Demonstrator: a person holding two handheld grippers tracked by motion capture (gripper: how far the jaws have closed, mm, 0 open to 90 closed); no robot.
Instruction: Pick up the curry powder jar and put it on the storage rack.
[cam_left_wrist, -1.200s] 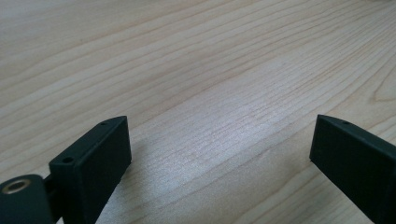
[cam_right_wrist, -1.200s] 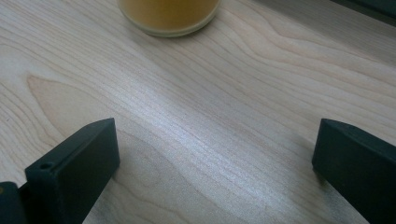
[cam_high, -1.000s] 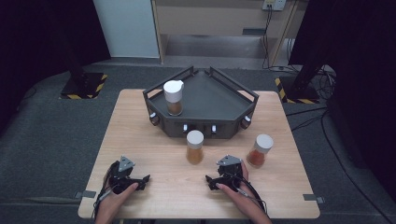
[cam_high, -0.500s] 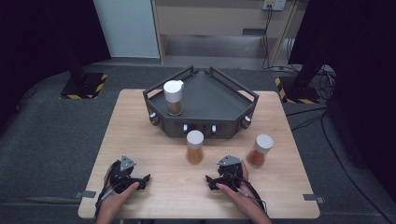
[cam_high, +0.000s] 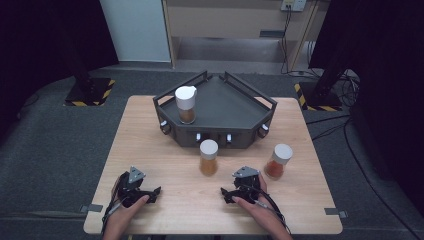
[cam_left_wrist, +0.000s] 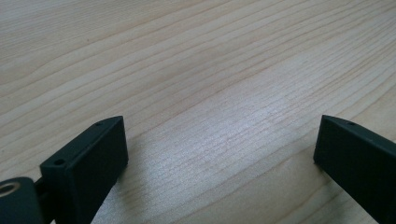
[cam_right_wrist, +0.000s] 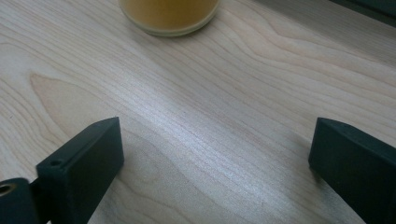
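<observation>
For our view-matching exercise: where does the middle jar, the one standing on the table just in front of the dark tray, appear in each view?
High view: middle jar stands at centre, in front of the tray, ahead and to the left of the right gripper.
Left gripper view: not in it.
Right gripper view: its amber base is cut by the top edge, left of centre.
Shared landmark: the wooden table.

Each hand carries a black gripper — the left gripper and the right gripper each topped with a grey three-cornered plate and trailing a dark cable. The jaws are matt black, blocky, flat-faced — each with a small hole near its tip.
</observation>
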